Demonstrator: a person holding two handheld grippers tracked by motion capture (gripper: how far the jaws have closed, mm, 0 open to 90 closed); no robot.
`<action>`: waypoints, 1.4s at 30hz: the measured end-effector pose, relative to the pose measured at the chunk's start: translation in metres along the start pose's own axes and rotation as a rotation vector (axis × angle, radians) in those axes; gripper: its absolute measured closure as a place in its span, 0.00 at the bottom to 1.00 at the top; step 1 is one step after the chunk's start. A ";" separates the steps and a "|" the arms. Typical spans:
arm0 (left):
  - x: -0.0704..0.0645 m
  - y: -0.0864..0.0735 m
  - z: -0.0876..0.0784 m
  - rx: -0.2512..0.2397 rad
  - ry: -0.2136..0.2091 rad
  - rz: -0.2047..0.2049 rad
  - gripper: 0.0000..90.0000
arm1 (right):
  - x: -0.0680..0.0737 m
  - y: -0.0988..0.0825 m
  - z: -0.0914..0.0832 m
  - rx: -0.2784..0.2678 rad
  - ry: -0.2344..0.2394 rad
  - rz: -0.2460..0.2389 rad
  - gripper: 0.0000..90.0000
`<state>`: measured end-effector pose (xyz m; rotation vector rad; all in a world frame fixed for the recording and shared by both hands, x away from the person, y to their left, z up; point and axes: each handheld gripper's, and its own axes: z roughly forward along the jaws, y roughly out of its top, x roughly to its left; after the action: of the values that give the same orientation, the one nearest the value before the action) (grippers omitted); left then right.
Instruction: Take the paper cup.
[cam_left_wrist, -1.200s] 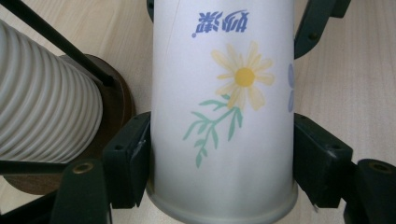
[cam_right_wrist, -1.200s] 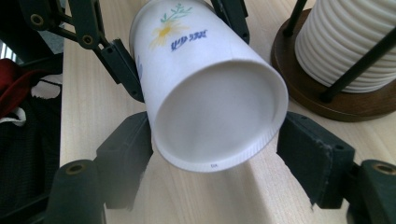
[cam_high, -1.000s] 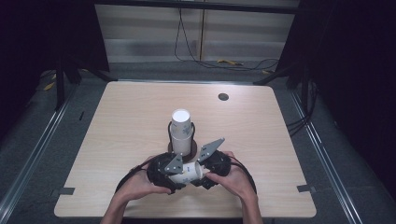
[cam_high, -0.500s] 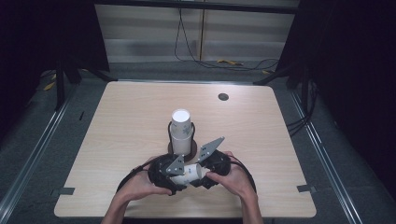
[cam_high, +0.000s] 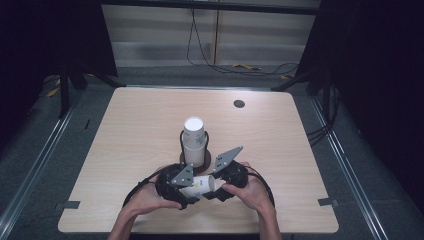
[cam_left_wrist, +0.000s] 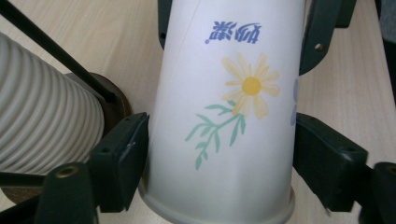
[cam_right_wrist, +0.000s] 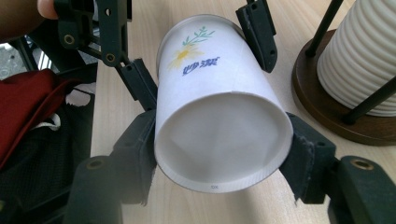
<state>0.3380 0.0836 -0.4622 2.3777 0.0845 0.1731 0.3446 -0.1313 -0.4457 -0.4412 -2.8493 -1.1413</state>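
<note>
A pale wooden table (cam_high: 140, 130) stands in a dark room. Near its front edge you hold a paper cup (cam_high: 200, 186) on its side between both grippers. Your left gripper (cam_left_wrist: 219, 154) clamps the rim end. Your right gripper (cam_right_wrist: 219, 156) has just been closing and now grips the base end. A ribbed cup stack (cam_high: 194, 137) stands just behind.

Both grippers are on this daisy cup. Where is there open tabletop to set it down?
The paper cup lies between the left gripper and right gripper, just short of the cup holder with its ribbed stack: crowded. Bare wood lies to the holder's left, to its right toward the table edge, and beyond it up to the dark round grommet.
</note>
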 end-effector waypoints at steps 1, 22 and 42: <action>0.001 -0.001 -0.001 -0.005 -0.001 -0.001 0.22 | 0.000 0.000 -0.001 -0.007 0.002 -0.002 0.39; 0.003 -0.020 -0.015 -0.247 0.084 -0.148 0.18 | -0.004 -0.012 -0.007 -0.047 -0.059 0.074 0.39; -0.003 -0.036 -0.022 -0.409 0.119 -0.228 0.17 | -0.008 -0.032 -0.008 -0.208 -0.083 0.128 0.39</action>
<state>0.3317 0.1243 -0.4713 1.9322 0.3417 0.2013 0.3425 -0.1614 -0.4624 -0.6859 -2.7319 -1.4320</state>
